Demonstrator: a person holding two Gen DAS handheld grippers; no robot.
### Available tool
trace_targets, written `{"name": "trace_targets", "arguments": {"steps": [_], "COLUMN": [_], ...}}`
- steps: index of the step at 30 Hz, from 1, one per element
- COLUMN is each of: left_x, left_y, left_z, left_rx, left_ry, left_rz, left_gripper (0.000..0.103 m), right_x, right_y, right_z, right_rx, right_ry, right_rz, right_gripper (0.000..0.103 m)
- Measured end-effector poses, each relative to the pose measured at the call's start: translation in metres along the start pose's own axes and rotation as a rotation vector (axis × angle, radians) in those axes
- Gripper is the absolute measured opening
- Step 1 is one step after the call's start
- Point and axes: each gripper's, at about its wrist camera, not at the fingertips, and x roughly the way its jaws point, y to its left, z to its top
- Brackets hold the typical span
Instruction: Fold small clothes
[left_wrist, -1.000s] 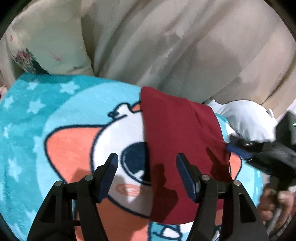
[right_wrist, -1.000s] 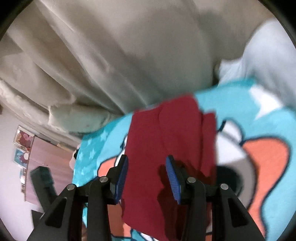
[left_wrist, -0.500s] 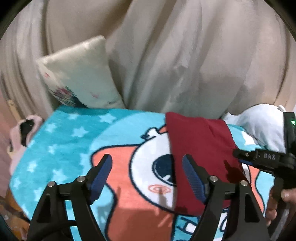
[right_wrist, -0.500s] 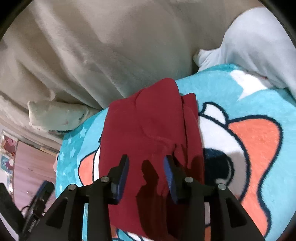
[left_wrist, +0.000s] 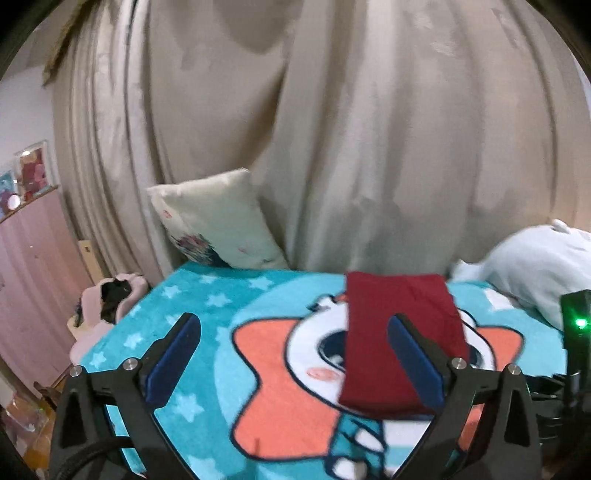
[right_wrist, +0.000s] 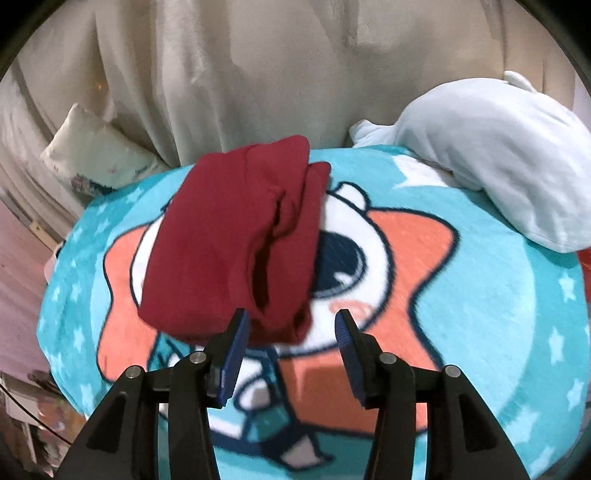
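On the cartoon blanket (right_wrist: 480, 295) our folded maroon garment (right_wrist: 229, 240) lies finished; both grippers, left gripper (left_wrist: 293, 354) and right gripper (right_wrist: 291, 343), hang apart and empty, so next we fetch another piece.

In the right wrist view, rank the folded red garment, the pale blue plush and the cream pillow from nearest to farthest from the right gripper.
1. Folded red garment: just ahead of the right gripper, slightly left.
2. Pale blue plush: far right, on the blanket's edge.
3. Cream pillow: far left, against the curtain.

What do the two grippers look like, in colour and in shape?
The left gripper and the right gripper match: black angular frames with silver screws, and two flat fingers with ribbed blue pads. A black cable runs beside the left one. No sleeves or markings are visible.
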Motion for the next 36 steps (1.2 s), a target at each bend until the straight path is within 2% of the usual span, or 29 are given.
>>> {"name": "trace_targets", "arguments": {"steps": [8,14,25,36], "left_x": [-0.015,-0.021,-0.018,-0.010], "left_y": [-0.016,-0.025,-0.020,-0.030], "left_z": [-0.024,-0.042,-0.053,-0.056], "left_rx": [0.000,-0.003,-0.060,-0.043], "left_ry": [0.148,0.228,0.302,0.334], "left_rz": [-0.123,-0.165,-0.156,-0.158], "left_gripper": [0.101,0.101,0.101,0.101], "right_x": [-0.024,-0.029,-0.029,-0.025], "right_y": [-0.003,-0.003,0.000,0.000], "right_z": [-0.029,-0.045,-0.054,-0.057], "right_rx": [-0.065,-0.090,-0.110,-0.130], "right_ry": [-0.007,0.007,0.023,0.035], "right_rz": [-0.068,-0.058,-0.050,-0.056], "right_gripper": [0.057,0.057,0.057,0.057]}}
